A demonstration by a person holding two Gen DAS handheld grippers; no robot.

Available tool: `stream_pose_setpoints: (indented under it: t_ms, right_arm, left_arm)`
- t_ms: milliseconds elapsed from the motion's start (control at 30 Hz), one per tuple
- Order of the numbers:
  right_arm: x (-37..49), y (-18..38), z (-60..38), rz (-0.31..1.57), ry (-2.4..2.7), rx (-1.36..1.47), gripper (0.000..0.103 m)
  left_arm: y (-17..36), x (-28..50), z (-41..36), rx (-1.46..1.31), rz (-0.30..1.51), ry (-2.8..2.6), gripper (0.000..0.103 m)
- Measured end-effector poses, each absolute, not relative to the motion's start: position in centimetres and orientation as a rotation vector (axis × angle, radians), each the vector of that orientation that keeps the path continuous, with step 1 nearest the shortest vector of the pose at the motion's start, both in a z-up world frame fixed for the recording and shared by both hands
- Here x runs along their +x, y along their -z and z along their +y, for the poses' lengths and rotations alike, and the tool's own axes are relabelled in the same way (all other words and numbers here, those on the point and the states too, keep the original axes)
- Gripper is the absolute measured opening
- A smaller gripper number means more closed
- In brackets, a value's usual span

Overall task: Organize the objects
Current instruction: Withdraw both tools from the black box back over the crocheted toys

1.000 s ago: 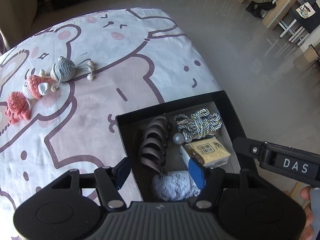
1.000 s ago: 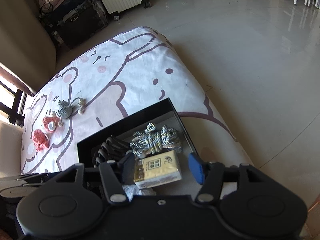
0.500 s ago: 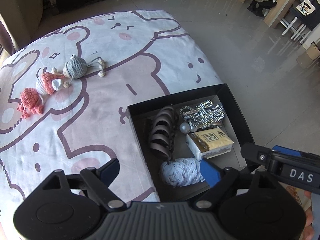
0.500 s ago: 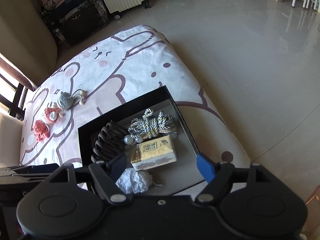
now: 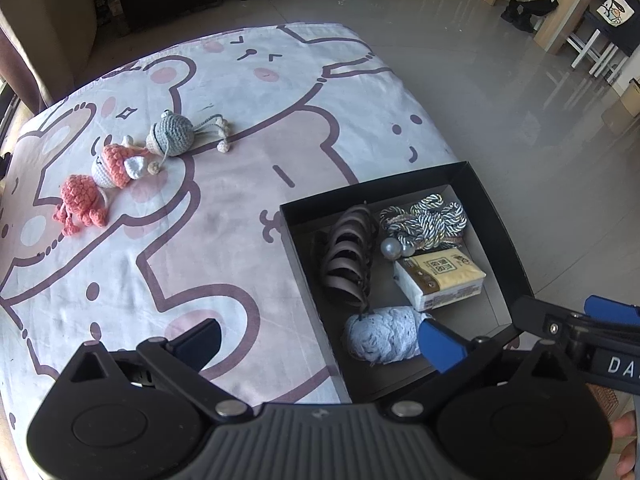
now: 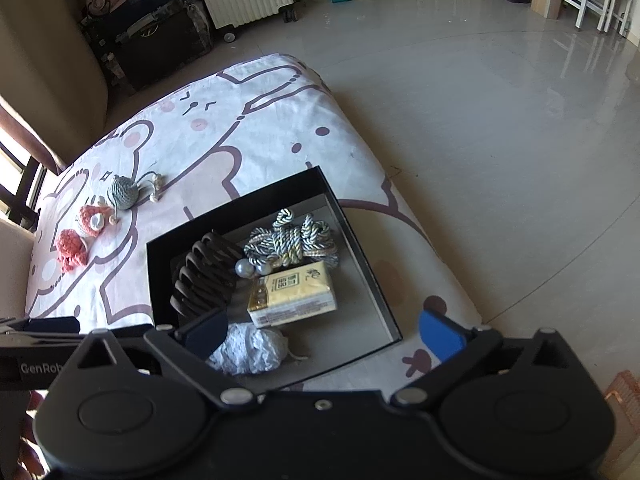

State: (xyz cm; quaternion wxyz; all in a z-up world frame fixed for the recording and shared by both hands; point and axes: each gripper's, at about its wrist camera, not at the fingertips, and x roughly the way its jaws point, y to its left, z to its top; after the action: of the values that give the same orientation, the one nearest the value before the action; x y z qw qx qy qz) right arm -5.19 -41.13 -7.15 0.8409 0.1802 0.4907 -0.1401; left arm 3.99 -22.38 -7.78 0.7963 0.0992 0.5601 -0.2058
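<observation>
Both my left gripper [image 5: 320, 340] and right gripper [image 6: 322, 330] have just been opening and now stand wide, nothing between them. The pale-blue crocheted bundle [image 5: 382, 338] lies released, I think, in the black cardboard box [image 5: 496, 216]; three crocheted toys [image 5: 132, 160] remain on the cloth.

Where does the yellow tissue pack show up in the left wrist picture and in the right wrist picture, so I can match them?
Left wrist view: the yellow tissue pack sits right of centre, inside the black box, toward its right wall.
Right wrist view: it lies just below centre, in the middle of the box.
Shared landmark: the striped rope bundle, directly behind the pack in both views.
</observation>
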Motion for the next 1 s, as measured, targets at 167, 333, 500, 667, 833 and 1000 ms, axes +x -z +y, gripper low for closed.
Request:
stream_pose_setpoints:
  t_ms: [167,333,500,667,833,1000]
  right_arm:
    - [-5.4,7.3,-41.0,1.047,0.31,0.362,0.103]
    - [-5.6,7.4,-41.0,1.053,0.321,0.354,0.103]
    - [-5.5,7.4,-40.8,1.056,0.322,0.351,0.103]
    - [-5.4,7.5,-40.4,1.058,0.322,0.346,0.103]
    - [-4.9,7.5,-39.9,1.058,0.321,0.348,0.103]
    - [-3.8,7.5,-39.0,1.058,0.301,0.342,0.103]
  left_arm:
    - [7.9,4.0,-22.2,0.209,1.208,0.451,0.103]
    - [7.8,4.2,-22.0,0.203,1.203,0.445,0.103]
    - [7.9,4.4,-21.5,0.199,1.201,0.442,0.103]
    - [8.0,4.7,-21.0,0.193,1.197,0.439,0.103]
    - [8.0,5.3,-19.9,0.175,1.193,0.423,0.103]
    - [8.2,6.1,-18.2,0.163,1.196,0.391,0.103]
